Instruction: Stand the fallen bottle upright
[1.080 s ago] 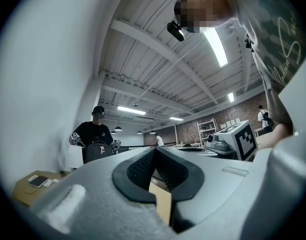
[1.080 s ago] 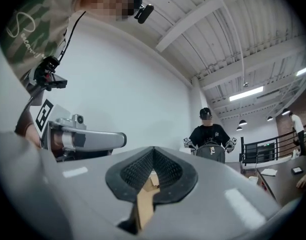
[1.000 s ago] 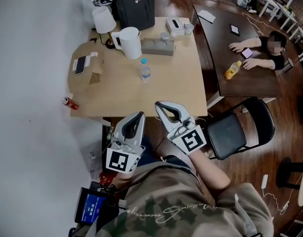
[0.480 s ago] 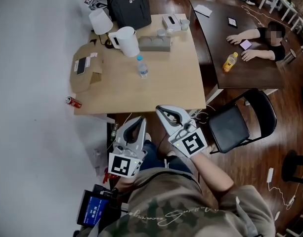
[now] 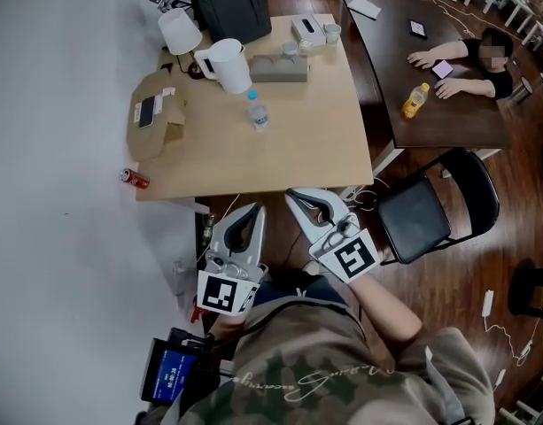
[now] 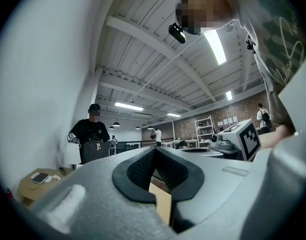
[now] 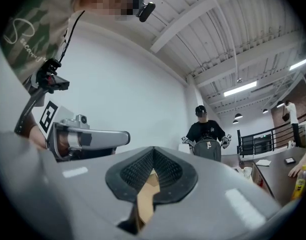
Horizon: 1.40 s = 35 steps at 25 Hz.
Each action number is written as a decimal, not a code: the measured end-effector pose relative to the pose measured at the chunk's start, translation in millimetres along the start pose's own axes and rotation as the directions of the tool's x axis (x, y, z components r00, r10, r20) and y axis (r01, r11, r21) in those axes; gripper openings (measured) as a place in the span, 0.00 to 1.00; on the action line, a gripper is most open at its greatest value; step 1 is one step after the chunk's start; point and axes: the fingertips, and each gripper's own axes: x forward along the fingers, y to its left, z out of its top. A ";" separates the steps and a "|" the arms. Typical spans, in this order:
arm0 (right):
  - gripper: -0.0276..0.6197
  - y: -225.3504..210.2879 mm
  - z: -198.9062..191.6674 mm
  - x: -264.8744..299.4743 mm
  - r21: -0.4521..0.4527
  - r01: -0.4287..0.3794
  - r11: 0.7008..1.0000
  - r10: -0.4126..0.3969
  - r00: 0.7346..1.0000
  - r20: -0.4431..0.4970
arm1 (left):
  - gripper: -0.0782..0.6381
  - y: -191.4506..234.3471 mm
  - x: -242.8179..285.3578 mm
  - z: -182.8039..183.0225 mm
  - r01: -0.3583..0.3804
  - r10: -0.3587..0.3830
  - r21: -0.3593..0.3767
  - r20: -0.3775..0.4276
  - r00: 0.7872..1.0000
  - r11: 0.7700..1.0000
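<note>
A clear water bottle (image 5: 258, 113) with a blue cap stands upright near the middle of the light wooden table (image 5: 315, 149). Both grippers hover side by side just off the table's near edge, well short of the bottle. My left gripper (image 5: 256, 209) is shut with nothing in it, and my right gripper (image 5: 295, 195) is shut and empty too. In the left gripper view the left gripper (image 6: 155, 149) shows its ribbed pads meeting at the tip. The right gripper (image 7: 153, 149) looks the same in its own view. The bottle appears in neither gripper view.
A white jug (image 5: 228, 64), a lamp (image 5: 180, 32), a black backpack (image 5: 228, 3), a grey box (image 5: 278, 72) and a brown bag (image 5: 154, 122) fill the table's far side. A red can (image 5: 135, 179) lies at its left edge. A black chair (image 5: 430, 211) and a dark table (image 5: 439, 122) stand to the right.
Both grippers have drawn back from over the table's near edge toward my body. The bottle stays upright and both grippers stay shut.
</note>
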 end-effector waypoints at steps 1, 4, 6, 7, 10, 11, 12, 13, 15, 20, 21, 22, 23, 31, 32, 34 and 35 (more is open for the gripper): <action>0.05 2.8 -1.5 1.1 -0.009 0.001 1.000 -0.001 1.000 -0.005 | 0.11 1.6 -2.6 -2.3 0.006 -0.006 -0.007 -0.004 1.000 1.000; 0.05 11.7 -8.2 2.9 -0.024 0.011 1.000 -0.012 0.999 -0.030 | 0.11 5.6 -9.8 -5.9 0.024 -0.025 -0.025 -0.014 1.000 0.999; 0.05 18.7 -9.4 3.2 -0.013 0.026 1.000 -0.027 0.999 -0.030 | 0.11 8.2 -15.3 -3.4 0.030 -0.030 -0.026 -0.008 1.000 0.999; 0.05 22.8 -10.1 3.6 -0.010 0.031 0.999 -0.032 0.999 -0.033 | 0.11 10.3 -18.7 -3.0 0.030 -0.030 -0.024 -0.006 1.000 0.999; 0.05 33.0 -9.2 8.8 -0.007 0.040 0.999 -0.040 0.999 -0.032 | 0.11 18.8 -25.3 -4.9 0.034 -0.034 -0.034 -0.002 0.999 0.999; 0.05 36.1 -7.4 10.7 -0.004 0.042 0.999 -0.042 0.999 -0.023 | 0.11 20.6 -27.0 -5.5 0.039 -0.040 -0.036 -0.001 0.999 0.999; 0.05 39.2 -6.3 11.9 -0.001 0.044 0.999 -0.044 0.999 -0.016 | 0.11 22.1 -29.0 -6.6 0.044 -0.044 -0.035 -0.003 0.999 0.998; 0.05 41.8 -5.8 13.1 0.001 0.046 0.999 -0.046 0.999 -0.013 | 0.11 23.9 -31.0 -7.6 0.046 -0.047 -0.036 -0.004 0.999 0.998; 0.05 44.7 -5.0 17.1 0.001 0.049 0.999 -0.049 0.999 -0.015 | 0.11 28.9 -33.9 -7.2 0.047 -0.047 -0.038 -0.002 0.999 0.998; 0.05 50.6 2.1 31.4 -0.075 0.040 0.996 -0.042 0.999 -0.018 | 0.11 39.2 -33.8 -3.0 0.057 -0.056 -0.040 0.010 0.998 0.998; 0.05 52.3 2.4 33.3 -0.089 0.041 0.995 -0.043 0.999 -0.022 | 0.11 41.0 -33.9 -3.1 0.057 -0.057 -0.041 0.012 0.998 0.998; 0.05 53.9 1.9 35.0 -0.097 0.041 0.994 -0.044 0.999 -0.028 | 0.11 42.9 -34.0 -3.4 0.059 -0.059 -0.040 0.014 0.998 0.997; 0.05 55.2 1.2 36.8 -0.099 0.040 0.994 -0.044 0.998 -0.036 | 0.11 44.9 -33.9 -3.5 0.063 -0.062 -0.038 0.016 0.998 0.997; 0.05 56.1 3.0 52.2 -0.113 0.032 0.993 -0.037 0.999 -0.036 | 0.11 59.2 -33.8 -4.8 0.056 -0.055 -0.043 0.036 0.998 0.998; 0.05 55.8 2.7 53.1 -0.113 0.031 0.993 -0.035 0.999 -0.034 | 0.11 59.8 -34.4 -5.7 0.053 -0.052 -0.044 0.037 0.998 0.998; 0.05 55.7 1.4 55.0 -0.108 0.028 0.994 -0.032 0.999 -0.036 | 0.11 61.6 -36.8 -7.0 0.046 -0.044 -0.046 0.036 0.998 0.998; 0.05 56.1 0.8 56.5 -0.104 0.026 0.994 -0.030 0.999 -0.037 | 0.11 63.0 -38.2 -7.3 0.043 -0.041 -0.045 0.034 0.999 0.998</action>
